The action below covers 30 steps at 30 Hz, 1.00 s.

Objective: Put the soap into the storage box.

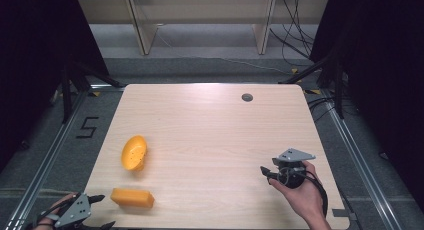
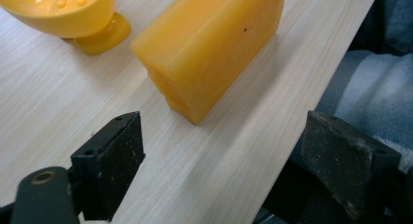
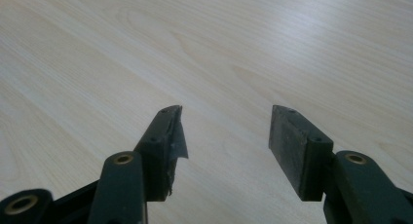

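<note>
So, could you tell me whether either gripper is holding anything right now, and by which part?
Nothing is held. The left gripper stands open short of the orange block, and the right gripper is open over bare table.

An orange rectangular waxy block (image 1: 132, 198) lies just ahead of the left tongs (image 1: 106, 210). A tipped yellow plastic bowl (image 1: 134, 152) lies beyond it. On the pale wooden table (image 1: 210, 125), a small grey round cap (image 1: 247, 97) sits far beyond the right tongs (image 1: 265, 174).
</note>
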Each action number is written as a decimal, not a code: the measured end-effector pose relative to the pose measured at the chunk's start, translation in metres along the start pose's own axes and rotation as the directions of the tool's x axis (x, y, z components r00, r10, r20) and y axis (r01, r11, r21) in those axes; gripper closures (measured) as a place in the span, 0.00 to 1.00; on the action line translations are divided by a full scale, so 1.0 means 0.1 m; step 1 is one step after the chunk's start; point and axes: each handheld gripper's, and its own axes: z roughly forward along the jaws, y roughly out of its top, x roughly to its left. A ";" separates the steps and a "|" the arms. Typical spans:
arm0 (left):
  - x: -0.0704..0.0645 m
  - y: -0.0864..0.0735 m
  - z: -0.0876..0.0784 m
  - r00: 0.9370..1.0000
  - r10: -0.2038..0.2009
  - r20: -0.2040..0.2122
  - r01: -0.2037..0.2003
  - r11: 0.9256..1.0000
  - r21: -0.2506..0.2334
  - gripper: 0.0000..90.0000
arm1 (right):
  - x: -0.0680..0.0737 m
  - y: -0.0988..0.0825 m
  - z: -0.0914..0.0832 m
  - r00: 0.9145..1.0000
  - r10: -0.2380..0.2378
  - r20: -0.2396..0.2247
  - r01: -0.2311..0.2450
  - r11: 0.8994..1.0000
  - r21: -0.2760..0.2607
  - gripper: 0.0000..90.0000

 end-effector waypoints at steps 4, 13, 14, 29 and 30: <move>0.01 0.01 -0.02 1.000 0.005 -0.002 -0.005 1.000 0.012 0.17 | -0.01 -0.01 0.02 1.000 -0.029 -0.009 0.029 1.000 -0.003 0.51; 0.08 0.16 -0.05 0.998 0.049 0.025 -0.050 0.997 0.057 0.21 | -0.01 -0.02 0.00 1.000 -0.013 0.001 0.013 1.000 0.001 0.51; 0.10 0.19 -0.06 0.998 0.058 0.025 -0.060 0.996 0.068 0.22 | -0.02 -0.02 0.00 1.000 -0.014 0.003 0.013 1.000 0.002 0.51; 0.26 0.93 0.11 0.932 0.271 0.240 -0.338 0.889 0.310 0.28 | 0.01 -0.02 0.00 1.000 0.004 -0.005 -0.004 1.000 0.015 0.51; 0.29 0.96 0.11 0.926 0.285 0.247 -0.356 0.877 0.323 0.28 | 0.01 -0.02 0.01 1.000 -0.001 -0.005 0.001 1.000 0.012 0.51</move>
